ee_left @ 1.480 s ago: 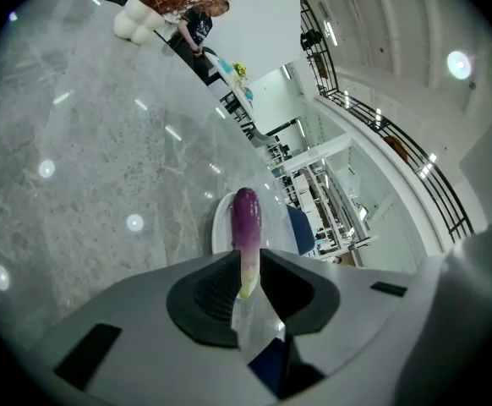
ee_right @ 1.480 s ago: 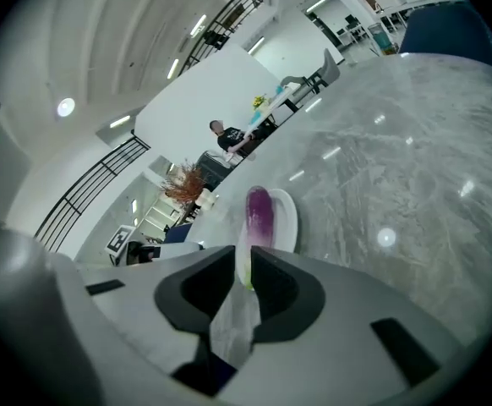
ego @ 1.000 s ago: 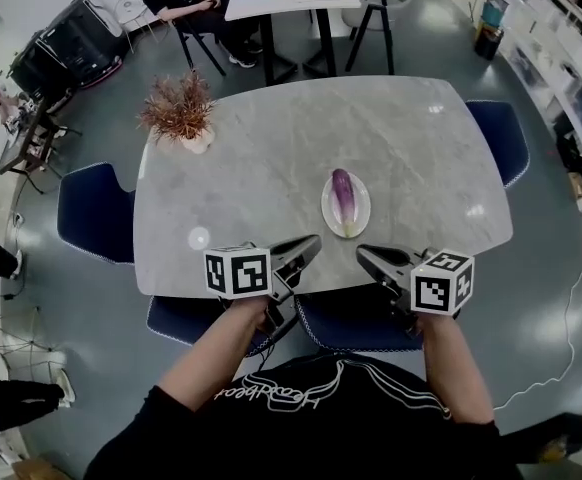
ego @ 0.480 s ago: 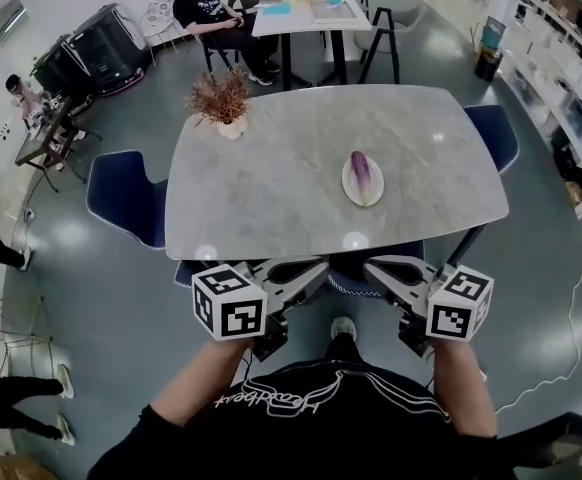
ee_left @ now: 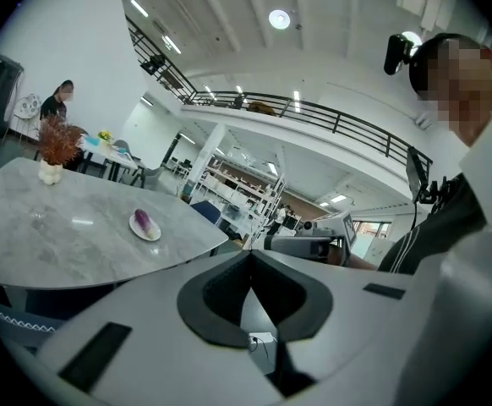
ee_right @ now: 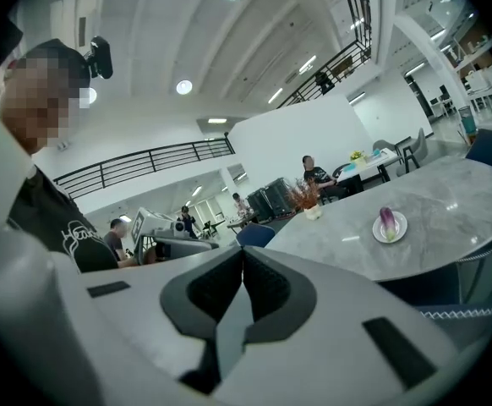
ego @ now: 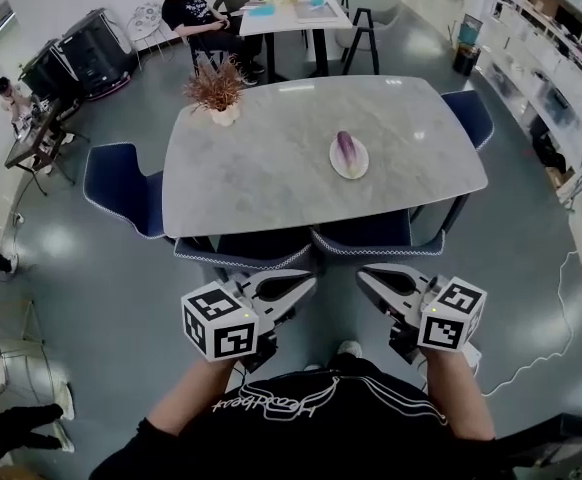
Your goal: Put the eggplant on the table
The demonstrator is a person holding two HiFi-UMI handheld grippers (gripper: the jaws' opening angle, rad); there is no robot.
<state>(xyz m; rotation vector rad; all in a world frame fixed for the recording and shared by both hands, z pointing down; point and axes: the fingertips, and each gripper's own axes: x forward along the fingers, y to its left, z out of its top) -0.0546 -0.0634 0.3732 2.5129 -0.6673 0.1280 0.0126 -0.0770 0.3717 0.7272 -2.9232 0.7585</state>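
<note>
A: Left gripper [ee_left: 250, 259] jaws?
B: Closed, tips meeting, nothing between them.
A: Right gripper [ee_right: 242, 254]?
B: Same. Jaws pressed together, empty. Head view has both held low in front of the person's torso, over the grey floor [ego: 101, 298]. They sit side by side with a gap between them and point toward the counter [ego: 261, 158]. Neither reaches its near edge.
A: Eggplant?
B: The eggplant [ego: 346, 149] is purple with a paler end. It lies on a small white plate [ego: 359, 172] on the grey marbled counter, right of centre. It's well apart from both grippers. Both gripper views catch it too, small and off to the side.
A: Is it touching the counter directly?
B: No, it rests on the plate, inside the rim.
A: Anything else on the counter?
B: A potted plant [ego: 214, 88], reddish-brown dried sprigs in a pale pot. It stands near the far left corner, well apart from the plate.
A: Around it?
B: Blue chairs [ego: 246, 251]. Two are tucked under the near edge, one stands at the left side, one at the far right corner. Beyond the counter a seated person [ego: 186, 13] in a dark top is in the background.
</note>
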